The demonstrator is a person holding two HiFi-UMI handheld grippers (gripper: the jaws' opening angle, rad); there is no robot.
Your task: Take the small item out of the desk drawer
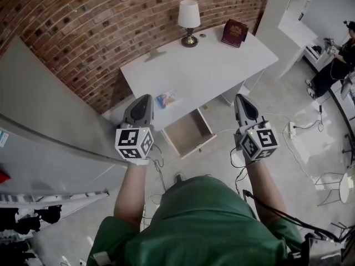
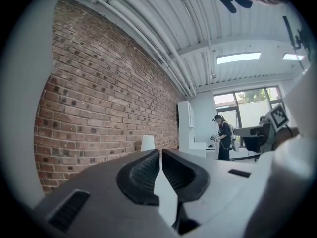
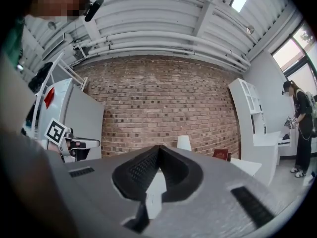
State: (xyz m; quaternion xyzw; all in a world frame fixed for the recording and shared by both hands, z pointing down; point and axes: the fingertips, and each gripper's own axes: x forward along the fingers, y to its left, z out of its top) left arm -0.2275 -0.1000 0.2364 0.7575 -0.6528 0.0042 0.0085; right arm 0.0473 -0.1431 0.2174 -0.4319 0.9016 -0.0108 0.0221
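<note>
A white desk (image 1: pixel 211 65) stands against the brick wall, its drawer (image 1: pixel 188 132) pulled out below the front edge; the inside looks bare. A small blue-and-white packet (image 1: pixel 166 99) lies on the desk top near the front edge. My left gripper (image 1: pixel 145 97) hovers just left of the packet, shut with nothing between its jaws. My right gripper (image 1: pixel 239 97) hangs to the right of the drawer, also shut and holding nothing. In the left gripper view the left gripper (image 2: pixel 161 151) has its pads together. In the right gripper view the right gripper (image 3: pixel 158 148) points at the brick wall.
A lamp (image 1: pixel 188 21) and a red book (image 1: pixel 234 32) stand at the back of the desk. A grey cabinet (image 1: pixel 44 121) fills the left. A power strip with cables (image 1: pixel 292 129) lies on the floor to the right, near a stool (image 1: pixel 338 187) and a person (image 1: pixel 338 60).
</note>
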